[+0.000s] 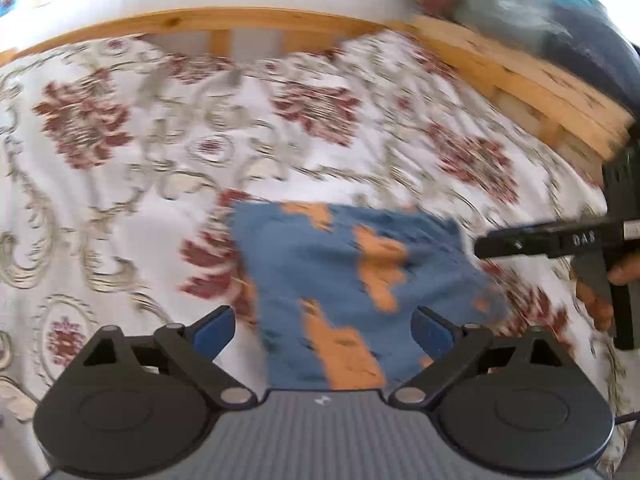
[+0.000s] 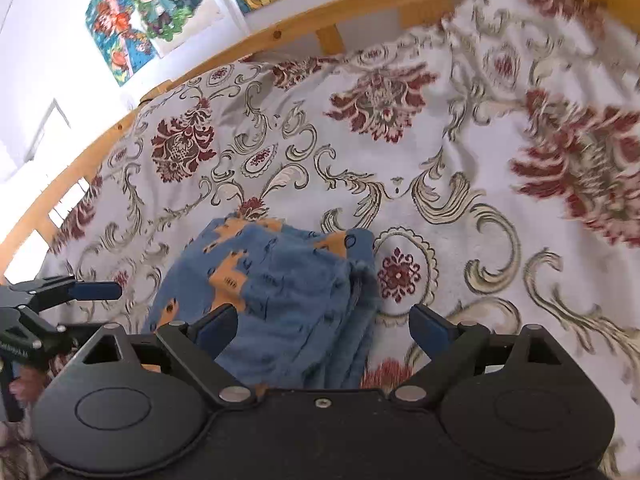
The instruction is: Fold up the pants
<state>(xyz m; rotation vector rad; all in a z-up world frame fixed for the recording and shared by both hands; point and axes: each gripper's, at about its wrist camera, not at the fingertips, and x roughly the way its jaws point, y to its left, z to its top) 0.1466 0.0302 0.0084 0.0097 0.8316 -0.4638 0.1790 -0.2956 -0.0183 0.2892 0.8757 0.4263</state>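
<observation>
Pants [image 1: 352, 280] of soft blue fleece with orange animal shapes lie folded into a compact rectangle on the bed's white bedspread [image 1: 120, 160], which carries a dark red floral and grey scroll pattern. In the left wrist view, which is blurred by motion, the left gripper [image 1: 324, 330] has its blue-padded fingers spread wide with nothing between them; the folded pants lie just ahead of and partly between the fingers. The right gripper [image 1: 486, 246] reaches in from the right edge, seen side-on beside the right edge of the pants, and from this view I cannot tell how its fingers stand. Part of the person's hand [image 1: 600, 300] shows on its handle. A pale pine bed rail [image 1: 240, 20] runs along the far side of the bedspread.

In the right wrist view, the right gripper [image 2: 324, 328] is spread open and holds nothing. The pants [image 2: 280, 300] lie folded in several layers on the bedspread [image 2: 460, 160], their stacked edges showing on the right side, with the gripper's left finger over the fabric. The left gripper [image 2: 98, 291] enters at the left edge, near the pants. Colourful cartoon posters [image 2: 148, 20] hang on the white wall beyond the wooden rail [image 2: 280, 32].
</observation>
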